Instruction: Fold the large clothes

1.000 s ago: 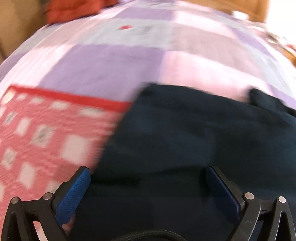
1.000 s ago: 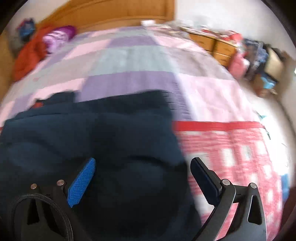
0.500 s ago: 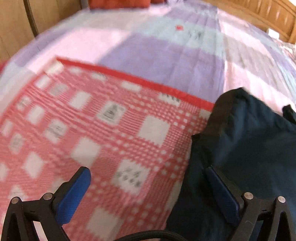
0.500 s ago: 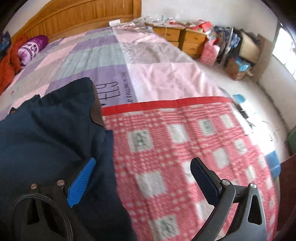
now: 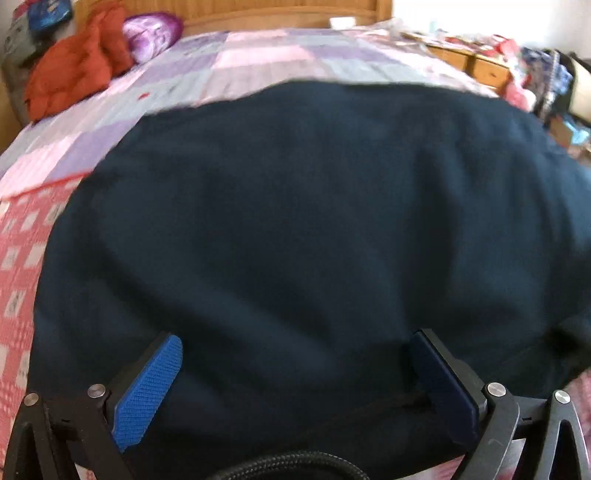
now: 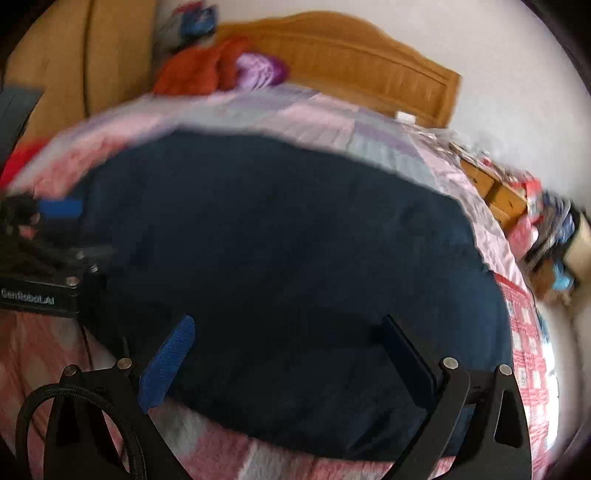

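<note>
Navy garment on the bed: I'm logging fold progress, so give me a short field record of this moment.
garment: navy garment, spread wide on the bed
surface: red checked blanket over a pink and purple quilt
left hand-held gripper: jaws wide apart, over the garment's near edge, gripping nothing
right hand-held gripper: jaws wide apart, also over the near edge
background: orange clothing by the wooden headboard
image quality: motion blur

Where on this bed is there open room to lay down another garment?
Free: the pink-and-purple patchwork quilt between the dark navy garment and the wooden headboard. Crowded: the head corner with the orange-red cloth heap and the purple pillow.
</note>
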{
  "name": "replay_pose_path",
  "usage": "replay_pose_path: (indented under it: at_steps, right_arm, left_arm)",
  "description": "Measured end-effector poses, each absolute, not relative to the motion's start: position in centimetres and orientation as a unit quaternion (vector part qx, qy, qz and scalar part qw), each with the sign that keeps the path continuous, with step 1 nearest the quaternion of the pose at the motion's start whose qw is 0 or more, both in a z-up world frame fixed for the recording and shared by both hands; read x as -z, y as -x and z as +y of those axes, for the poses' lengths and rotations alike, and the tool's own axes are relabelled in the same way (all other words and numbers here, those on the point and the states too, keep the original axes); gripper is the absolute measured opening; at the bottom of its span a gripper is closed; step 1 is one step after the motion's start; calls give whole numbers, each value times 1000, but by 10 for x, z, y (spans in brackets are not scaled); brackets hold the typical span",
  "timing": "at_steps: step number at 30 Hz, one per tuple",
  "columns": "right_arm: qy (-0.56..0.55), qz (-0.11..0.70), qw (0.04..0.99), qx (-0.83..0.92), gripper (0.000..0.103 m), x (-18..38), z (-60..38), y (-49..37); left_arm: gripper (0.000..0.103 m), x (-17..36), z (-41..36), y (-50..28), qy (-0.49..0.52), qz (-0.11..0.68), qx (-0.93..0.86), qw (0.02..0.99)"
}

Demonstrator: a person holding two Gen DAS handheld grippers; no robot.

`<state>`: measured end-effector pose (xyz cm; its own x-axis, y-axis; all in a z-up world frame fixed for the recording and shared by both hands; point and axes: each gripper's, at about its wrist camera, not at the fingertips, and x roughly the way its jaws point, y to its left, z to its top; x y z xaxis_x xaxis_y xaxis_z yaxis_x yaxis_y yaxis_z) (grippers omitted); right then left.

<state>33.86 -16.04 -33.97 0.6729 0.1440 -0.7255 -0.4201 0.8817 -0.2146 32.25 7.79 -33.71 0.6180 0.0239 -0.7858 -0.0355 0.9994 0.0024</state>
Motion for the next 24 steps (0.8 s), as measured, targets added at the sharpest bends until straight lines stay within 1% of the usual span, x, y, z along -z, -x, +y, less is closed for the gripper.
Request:
replay_pose_path:
  at_steps: [3,5,6,8,10,13,15,17,19,22,24]
  right_arm:
    - [129,402,903,-76,103,347,-239,-355]
    - [66,434,898,-25,103,355,-309,-365]
    - [62,444,894,1,103,358,-330,-367]
    - [18,472,881,22,103,363,-374,-371]
    - [27,480,877,22,103,363,-385,-372]
    - [44,480,876,18,103,363,-389,-373]
    - [12,482,875,34,103,365,-399,-373]
    - [-44,490,868,71,103,369,-420,-375]
    - [-50,499,858,108,103,370,-431,-371]
    - [11,510,848,145,102,356,-429,-366]
    - [31,510,851,119,102,345,-418,-356]
  left_arm:
    - [103,350,139,-323,33,449,-87,888]
    - [103,357,180,-321,68,461,-100,879]
    - [103,359,191,-322,68,466,-96,877]
    - [103,357,197,-325,11,471,-126,873]
    - [103,356,212,-325,6,473,-149,868]
    - [103,366,248,-323,58,497,-179,847]
    - [103,370,254,-323,81,505,-183,839]
    - [103,369,252,-323,77,510,-189,836]
    - [103,366,251,-325,62,516,-193,832]
    - [102,357,255,-316,55,527,-215,820]
    - [102,347,249,-302,48,529,-216,819]
